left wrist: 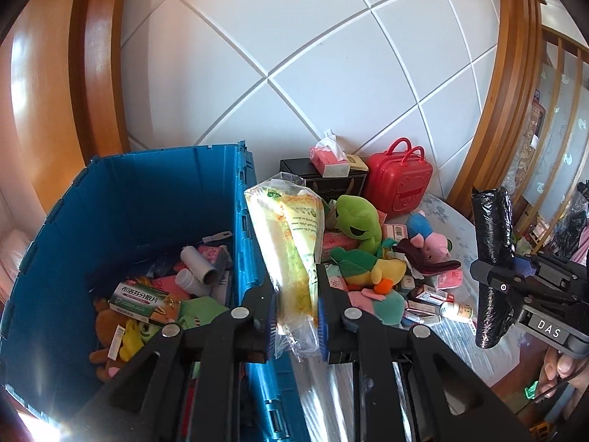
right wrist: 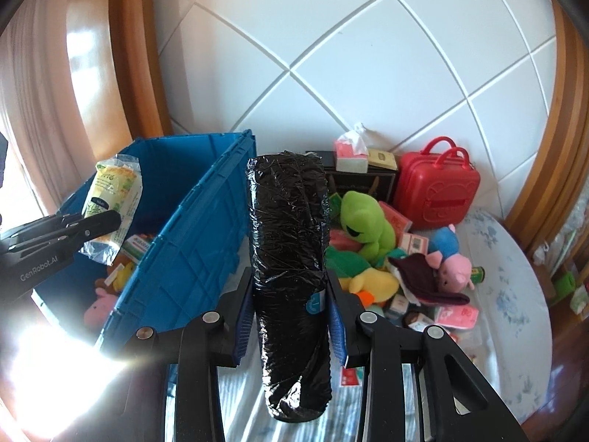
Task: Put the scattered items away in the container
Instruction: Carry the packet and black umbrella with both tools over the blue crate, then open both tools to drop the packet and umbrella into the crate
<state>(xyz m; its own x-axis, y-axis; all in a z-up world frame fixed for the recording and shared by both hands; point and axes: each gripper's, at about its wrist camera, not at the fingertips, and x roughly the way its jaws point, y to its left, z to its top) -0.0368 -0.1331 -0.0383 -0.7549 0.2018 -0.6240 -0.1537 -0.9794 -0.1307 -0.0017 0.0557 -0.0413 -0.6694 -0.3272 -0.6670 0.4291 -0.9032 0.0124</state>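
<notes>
Yellow packet [left wrist: 291,243] clamped upright between left tool [left wrist: 296,326] pads, beside blue crate [left wrist: 147,191].

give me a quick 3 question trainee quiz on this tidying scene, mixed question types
1. True or false: the left hand-held gripper is empty.
2. Multiple choice: the right hand-held gripper holds A) a green frog plush, B) a black plastic-wrapped roll, C) a red case.
3. Fill in: the red case stands against the ____.

Key
1. False: it is shut on a clear packet with yellow contents, beside the blue crate.
2. B
3. White wall, behind the green frog plush.
</notes>
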